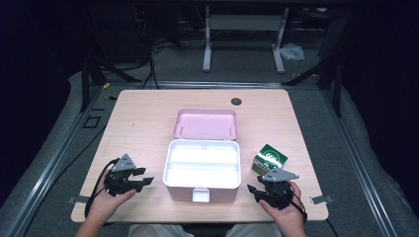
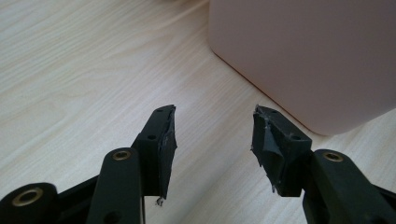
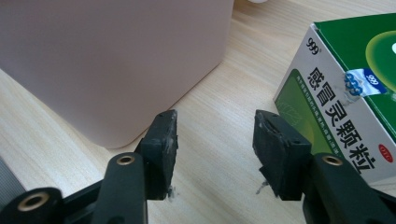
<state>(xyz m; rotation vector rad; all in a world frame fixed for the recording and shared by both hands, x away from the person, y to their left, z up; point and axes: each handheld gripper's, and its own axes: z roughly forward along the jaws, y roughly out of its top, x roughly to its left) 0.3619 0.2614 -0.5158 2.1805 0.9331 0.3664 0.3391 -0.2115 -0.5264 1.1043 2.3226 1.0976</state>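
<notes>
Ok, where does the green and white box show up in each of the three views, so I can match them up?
High view: the green and white box sits on the table right of the pink case, just ahead of the right gripper.
Left gripper view: not in it; the case wall stands upper right.
Right gripper view: the box is at the right edge, beyond the right-hand jaw.
Shared landmark: the pink case, whose wall stands upper left there.

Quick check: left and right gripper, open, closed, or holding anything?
Left gripper: open, nothing between the jaws, beside the pink box.
Right gripper: open, holding nothing, next to the green carton.
</notes>
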